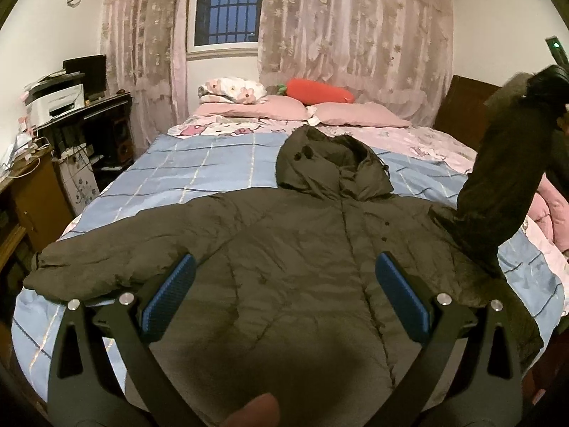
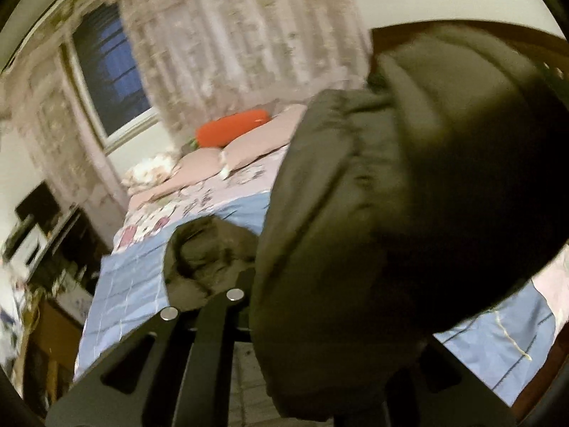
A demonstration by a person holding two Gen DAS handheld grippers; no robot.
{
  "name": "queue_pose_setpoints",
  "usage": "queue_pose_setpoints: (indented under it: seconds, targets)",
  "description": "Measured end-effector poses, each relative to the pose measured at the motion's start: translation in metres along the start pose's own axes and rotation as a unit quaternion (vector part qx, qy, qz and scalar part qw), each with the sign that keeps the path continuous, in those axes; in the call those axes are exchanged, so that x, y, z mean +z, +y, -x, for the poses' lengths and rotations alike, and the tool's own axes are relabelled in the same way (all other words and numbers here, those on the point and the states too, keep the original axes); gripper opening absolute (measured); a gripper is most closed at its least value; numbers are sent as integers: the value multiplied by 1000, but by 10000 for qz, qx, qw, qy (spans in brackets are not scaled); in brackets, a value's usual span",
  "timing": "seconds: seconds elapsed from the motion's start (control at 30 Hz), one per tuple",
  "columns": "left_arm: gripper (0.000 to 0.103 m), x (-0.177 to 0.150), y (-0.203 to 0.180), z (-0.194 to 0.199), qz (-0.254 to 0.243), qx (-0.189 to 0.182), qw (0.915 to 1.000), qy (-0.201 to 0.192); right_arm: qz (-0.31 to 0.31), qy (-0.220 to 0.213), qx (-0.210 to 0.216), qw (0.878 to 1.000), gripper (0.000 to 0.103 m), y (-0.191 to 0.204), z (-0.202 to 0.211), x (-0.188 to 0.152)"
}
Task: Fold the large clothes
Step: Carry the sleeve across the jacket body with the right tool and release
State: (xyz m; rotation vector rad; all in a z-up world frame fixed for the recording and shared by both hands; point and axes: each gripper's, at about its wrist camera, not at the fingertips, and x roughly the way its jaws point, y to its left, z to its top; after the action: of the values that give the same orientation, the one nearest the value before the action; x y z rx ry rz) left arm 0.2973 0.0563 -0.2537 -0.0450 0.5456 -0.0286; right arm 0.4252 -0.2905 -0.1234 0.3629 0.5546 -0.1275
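A dark olive hooded jacket (image 1: 302, 249) lies face up across the blue checked bedspread (image 1: 160, 178), with its hood (image 1: 320, 163) toward the pillows. Its left sleeve (image 1: 89, 263) stretches flat to the bed's left edge. My left gripper (image 1: 286, 259) hovers open above the jacket's chest, blue pads wide apart and nothing between them. The right sleeve (image 1: 498, 163) is lifted steeply toward the upper right. In the right wrist view that sleeve (image 2: 409, 178) bulges over my right gripper (image 2: 320, 295), which is shut on it; its fingertips are hidden by the fabric.
Pink pillows (image 1: 284, 110) and a red carrot plush (image 1: 320, 90) lie at the head of the bed. A desk with a printer (image 1: 57, 99) stands left of the bed. A wooden headboard (image 1: 462, 103) is at the right. A fingertip (image 1: 256, 409) shows at the bottom edge.
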Motion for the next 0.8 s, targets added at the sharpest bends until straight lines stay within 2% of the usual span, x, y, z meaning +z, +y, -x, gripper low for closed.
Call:
queue_pose_setpoints:
  seconds: [0.1, 0.3, 0.53, 0.8]
  targets:
    - [101, 1, 12, 5, 70, 36, 10000, -31, 305, 142, 98, 9994, 10, 38, -10, -16]
    - [101, 4, 41, 11, 305, 111, 9995, -24, 790, 390, 168, 9960, 10, 84, -32, -50]
    - [101, 3, 62, 17, 443, 180, 9989, -20, 1025, 595, 164, 9928, 10, 110, -54, -81]
    - [101, 4, 64, 19, 451, 167, 9988, -37, 1373, 824, 60, 9871, 11, 130, -85, -119]
